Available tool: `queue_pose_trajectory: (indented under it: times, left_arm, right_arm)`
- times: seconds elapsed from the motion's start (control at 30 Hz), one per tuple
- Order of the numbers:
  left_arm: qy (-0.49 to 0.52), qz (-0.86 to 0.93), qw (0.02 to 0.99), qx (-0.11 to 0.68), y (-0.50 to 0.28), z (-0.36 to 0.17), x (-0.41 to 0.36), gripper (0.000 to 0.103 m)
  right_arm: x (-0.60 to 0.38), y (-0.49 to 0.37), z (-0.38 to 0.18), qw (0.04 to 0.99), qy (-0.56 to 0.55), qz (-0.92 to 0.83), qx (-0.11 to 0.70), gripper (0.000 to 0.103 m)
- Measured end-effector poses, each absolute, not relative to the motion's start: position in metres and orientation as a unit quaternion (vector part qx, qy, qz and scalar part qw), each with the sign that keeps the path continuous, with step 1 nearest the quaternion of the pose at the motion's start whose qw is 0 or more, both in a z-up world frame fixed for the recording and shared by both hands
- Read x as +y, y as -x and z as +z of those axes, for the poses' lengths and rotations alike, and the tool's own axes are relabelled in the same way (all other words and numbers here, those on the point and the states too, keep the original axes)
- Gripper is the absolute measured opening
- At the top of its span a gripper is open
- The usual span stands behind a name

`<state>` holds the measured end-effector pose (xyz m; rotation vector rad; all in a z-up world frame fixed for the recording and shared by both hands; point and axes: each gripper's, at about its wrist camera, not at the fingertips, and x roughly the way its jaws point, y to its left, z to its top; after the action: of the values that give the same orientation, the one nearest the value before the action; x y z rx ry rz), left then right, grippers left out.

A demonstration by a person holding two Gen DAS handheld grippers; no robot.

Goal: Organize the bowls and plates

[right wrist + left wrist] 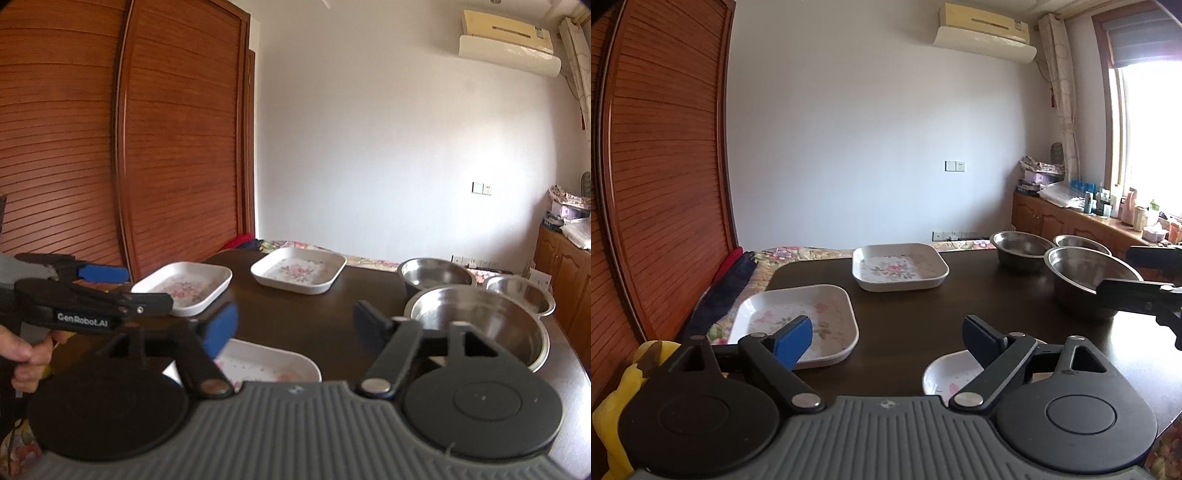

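Three white square floral plates lie on the dark table [916,314]: one near left [812,310], one farther back [899,266], one partly hidden under my left gripper [942,376]. Three steel bowls stand at the right: a large one [1078,273] in front of two smaller ones [1021,249] [1082,242]. My left gripper [886,336] is open and empty above the table. My right gripper [295,325] is open and empty too, above the nearest plate [273,363], left of the large bowl [480,317]. The left gripper [147,288] hovers by the near left plate [184,286].
A wooden louvred wardrobe [665,166] stands at the left. A bed with a floral cover [798,253] lies beyond the table. A low wooden cabinet [1071,221] crowded with bottles runs under the window at right. A hand [22,350] holds the left gripper's handle.
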<state>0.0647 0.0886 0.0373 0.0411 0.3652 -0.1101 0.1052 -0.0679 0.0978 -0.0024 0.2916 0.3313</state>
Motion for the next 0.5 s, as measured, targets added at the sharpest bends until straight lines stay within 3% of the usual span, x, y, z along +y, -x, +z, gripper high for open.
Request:
queue_pose_trajectory:
  times: [0.2,0.5]
  left_arm:
    - [-0.025,-0.053,0.983,0.172,-0.062,0.044,0.094,0.103]
    - [-0.038,-0.048,0.982,0.178,-0.071,0.052,0.113,0.103]
  right_arm:
    - [-0.067,-0.103,0.102,0.978,0.006,0.16,0.13,0.103]
    - [-0.057,-0.113,0.105,0.976,0.011,0.171,0.137,0.103]
